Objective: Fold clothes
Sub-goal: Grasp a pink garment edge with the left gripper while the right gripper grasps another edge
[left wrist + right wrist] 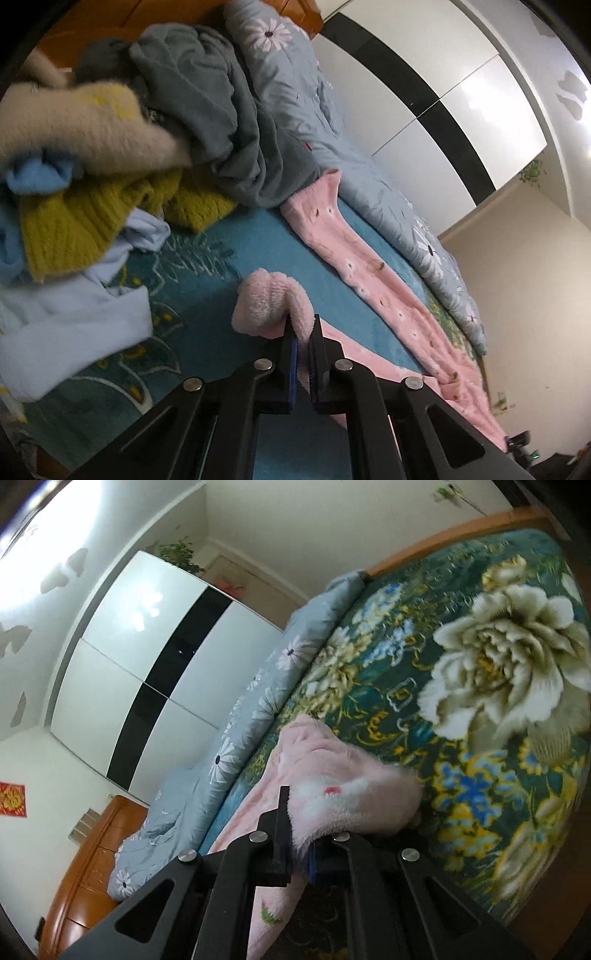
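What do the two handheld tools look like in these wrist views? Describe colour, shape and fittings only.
Left tool and right tool look alike: matte black angular linkage arms with triangular cut-outs, joined by round silver pivot bolts, ending in two flat black fingers with blue inner pads. No cables, markings or sleeves show.

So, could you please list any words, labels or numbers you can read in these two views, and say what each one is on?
No text can be read in either view.
Red wall decoration: gold characters or a pattern, too blurred to read.
Pink fleece garment: only small printed motifs, no lettering.
Small red mark on the pink fleece near the right tongs: a blurred patch, not legible.
Bed cover: boxy gold outlines among the flowers, nothing legible.
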A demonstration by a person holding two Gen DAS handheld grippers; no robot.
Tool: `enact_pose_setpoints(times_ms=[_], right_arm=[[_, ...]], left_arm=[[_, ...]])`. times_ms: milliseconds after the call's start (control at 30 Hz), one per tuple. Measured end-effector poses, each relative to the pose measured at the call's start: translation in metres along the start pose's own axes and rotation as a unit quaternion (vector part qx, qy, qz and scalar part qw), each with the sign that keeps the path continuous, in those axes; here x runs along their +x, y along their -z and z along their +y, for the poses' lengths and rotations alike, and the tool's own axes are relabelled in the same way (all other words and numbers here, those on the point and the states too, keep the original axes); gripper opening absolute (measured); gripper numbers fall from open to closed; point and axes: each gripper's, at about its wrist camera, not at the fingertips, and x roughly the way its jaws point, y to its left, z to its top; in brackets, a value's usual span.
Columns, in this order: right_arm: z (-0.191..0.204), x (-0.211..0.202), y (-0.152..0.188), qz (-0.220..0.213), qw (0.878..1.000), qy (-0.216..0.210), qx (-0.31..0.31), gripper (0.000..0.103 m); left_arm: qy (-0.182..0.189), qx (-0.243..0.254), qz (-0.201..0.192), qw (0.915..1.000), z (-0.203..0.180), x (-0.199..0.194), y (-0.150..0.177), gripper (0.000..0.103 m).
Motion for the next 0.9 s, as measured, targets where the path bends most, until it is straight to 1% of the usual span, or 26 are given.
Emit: enact_pose_setpoints(times_ms=[67,167,267,333,400,467,533,633,767,833,900], right_arm=[[0.008,0.004,-0.002,0.003,1.0,-0.003,-0.008,0.006],[0.025,0.008,-0.011,0.004,1.0,-0.005,-0.019,0.006],[0.05,0.024,-0.03,0.003,1.0,-0.008,-0.025,0.006],[0.07,0.04,-0.044,0.003,0.999,-0.002,-0.036,0.006],[0.087,0.057,-0.056,0.004,0.999,0.008,-0.047,0.006],[0.101,0.08,-0.071,0.01,0.998,0.023,-0.055,0.006],[0.113,0.11,-0.085,0.022,0.997,0.044,-0.06,0.006],[0.124,0.169,-0.102,0.048,0.994,0.08,-0.061,0.006],[0.127,0.241,-0.111,0.07,0.987,0.128,-0.073,0.006],[0.124,0.274,-0.111,0.081,0.982,0.148,-0.084,0.006],[0.118,0.3,-0.106,0.092,0.979,0.159,-0.092,0.006]], left_arm=[[0.01,-0.004,0.001,0.9999,-0.007,0.002,-0.007,0.005],[0.016,0.0,-0.004,0.9999,-0.027,0.014,-0.028,0.005],[0.013,-0.008,-0.012,0.9998,-0.046,0.035,-0.061,0.005],[0.005,-0.001,-0.02,0.9998,-0.063,0.055,-0.085,0.005],[-0.016,0.014,-0.025,0.9995,-0.08,0.081,-0.109,0.005],[-0.033,0.014,-0.019,0.9992,-0.09,0.113,-0.132,0.005],[-0.053,0.013,-0.011,0.9985,-0.098,0.147,-0.153,0.005],[-0.101,0.018,0.001,0.9948,-0.105,0.203,-0.176,0.005],[-0.156,0.026,0.032,0.9869,-0.107,0.274,-0.19,0.005],[-0.181,0.041,0.038,0.982,-0.107,0.298,-0.191,0.005],[-0.2,0.048,0.043,0.9776,-0.102,0.315,-0.192,0.005]])
